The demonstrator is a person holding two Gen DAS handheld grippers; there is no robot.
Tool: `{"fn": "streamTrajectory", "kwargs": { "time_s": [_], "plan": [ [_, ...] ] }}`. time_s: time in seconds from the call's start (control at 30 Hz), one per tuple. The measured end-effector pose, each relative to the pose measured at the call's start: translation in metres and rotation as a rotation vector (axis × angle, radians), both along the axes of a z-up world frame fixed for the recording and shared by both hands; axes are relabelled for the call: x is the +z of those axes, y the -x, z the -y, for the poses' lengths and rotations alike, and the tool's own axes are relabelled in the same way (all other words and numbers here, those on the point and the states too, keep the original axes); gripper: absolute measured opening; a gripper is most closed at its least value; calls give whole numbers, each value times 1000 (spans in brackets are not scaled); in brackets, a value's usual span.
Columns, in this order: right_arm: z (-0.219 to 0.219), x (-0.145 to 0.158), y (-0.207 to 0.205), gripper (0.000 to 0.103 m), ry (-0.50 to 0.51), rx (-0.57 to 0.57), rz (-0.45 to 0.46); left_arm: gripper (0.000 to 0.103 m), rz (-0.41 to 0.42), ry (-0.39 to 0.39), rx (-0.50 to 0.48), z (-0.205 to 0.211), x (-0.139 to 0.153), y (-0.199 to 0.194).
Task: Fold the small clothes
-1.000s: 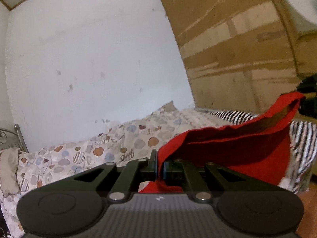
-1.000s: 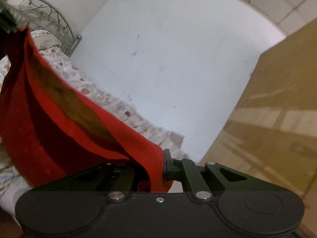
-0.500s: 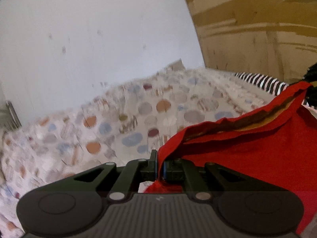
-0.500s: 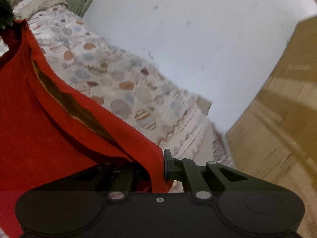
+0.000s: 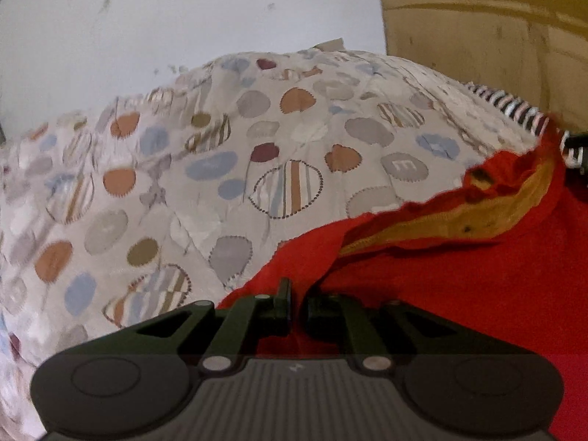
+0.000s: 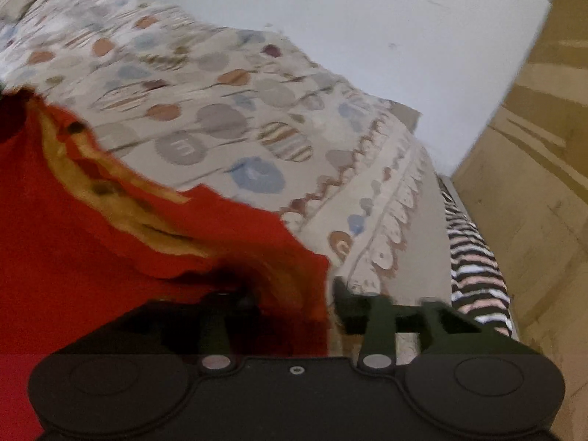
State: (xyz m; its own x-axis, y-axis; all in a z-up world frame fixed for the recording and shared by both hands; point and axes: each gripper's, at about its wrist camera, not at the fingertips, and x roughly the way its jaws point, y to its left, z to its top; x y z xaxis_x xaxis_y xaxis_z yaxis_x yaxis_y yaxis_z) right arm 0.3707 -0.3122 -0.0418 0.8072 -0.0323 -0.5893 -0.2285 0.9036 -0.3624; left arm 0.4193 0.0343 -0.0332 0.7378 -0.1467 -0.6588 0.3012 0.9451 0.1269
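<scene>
A red garment (image 5: 459,286) with a yellow-brown lining along its opening stretches between both grippers, low over a bed cover (image 5: 220,165) printed with round patches. My left gripper (image 5: 299,305) pinches the garment's left edge; its jaws are just starting to open and red cloth still fills the narrow gap. In the right wrist view the red garment (image 6: 73,239) droops over the left finger and hides it. My right gripper (image 6: 288,296) is opening wide, and the cloth's corner hangs loose between the jaws, clear of the right fingertip (image 6: 341,294).
A black-and-white striped cloth (image 6: 474,268) lies along the bed's right edge, also seen as striped cloth (image 5: 514,110). A brown wooden panel (image 6: 533,183) stands beyond it. A white wall (image 5: 183,18) backs the bed cover (image 6: 239,110).
Both grippers have dropped toward the bed with the red garment and now tilt down at the cover. The right jaws have spread apart off the cloth; the left jaws have barely parted.
</scene>
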Motion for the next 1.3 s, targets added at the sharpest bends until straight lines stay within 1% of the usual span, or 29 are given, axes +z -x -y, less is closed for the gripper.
{"fn": "streamTrajectory", "kwargs": {
  "time_s": [0.03,0.07,0.1,0.13,0.17,0.23,0.3,0.33,0.4,0.43,0.47,0.5,0.53,0.6,0.67,0.73,0.8,0.87,0.97,1.03,1.13,1.2,1.27,1.3],
  "plan": [
    [5,2,-3,72,-21,-19,1,11,-20,29,5,-4,3,-4],
    [10,3,-6,77,-46,-39,5,12,-37,52,10,-7,6,-7],
    [14,5,-8,78,-65,-53,8,16,-58,78,18,-11,8,-12],
    [18,6,-10,79,-87,-68,7,25,-73,96,29,-15,10,-15],
    [20,7,-12,81,-104,-80,3,30,-80,105,43,-18,12,-18],
    [22,5,-15,84,-121,-100,-1,48,-90,121,63,-24,15,-23],
    [20,0,-16,86,-105,-105,-6,57,-119,154,80,-33,16,-27],
    [20,-3,-16,88,-99,-108,0,57,-144,189,90,-38,17,-30],
    [22,-6,-18,96,-103,-136,8,57,-198,307,114,-53,19,-34],
    [23,-7,-20,102,-109,-157,12,57,-212,349,125,-60,20,-35],
    [26,-8,-22,102,-125,-169,10,57,-215,370,134,-65,21,-35],
    [29,-8,-25,102,-150,-177,0,59,-211,376,140,-67,22,-36],
    [32,-9,-28,102,-174,-188,-13,64,-206,371,140,-69,23,-37],
    [37,-9,-33,102,-206,-206,-28,69,-189,361,138,-70,28,-38],
    [39,-9,-37,102,-224,-218,-37,69,-191,378,118,-72,33,-39],
    [38,-10,-38,102,-215,-216,-40,69,-225,410,82,-76,40,-42],
    [36,-12,-38,102,-200,-207,-37,69,-247,443,74,-83,47,-46],
    [35,-14,-38,102,-190,-200,-29,69,-243,466,87,-92,53,-45],
    [39,-18,-37,102,-211,-206,-29,69,-246,489,111,-106,58,-45],
    [41,-19,-37,102,-227,-212,-32,69,-214,475,156,-114,61,-42],
    [46,-20,-38,102,-256,-214,-40,69,-196,484,191,-128,63,-39],
    [48,-20,-38,102,-274,-215,-41,70,-184,476,196,-130,62,-33],
    [48,-18,-36,102,-278,-210,-28,77,-157,440,176,-125,61,-20],
    [48,-14,-32,102,-275,-203,-9,84,-133,432,151,-121,60,-9]
  ]
}}
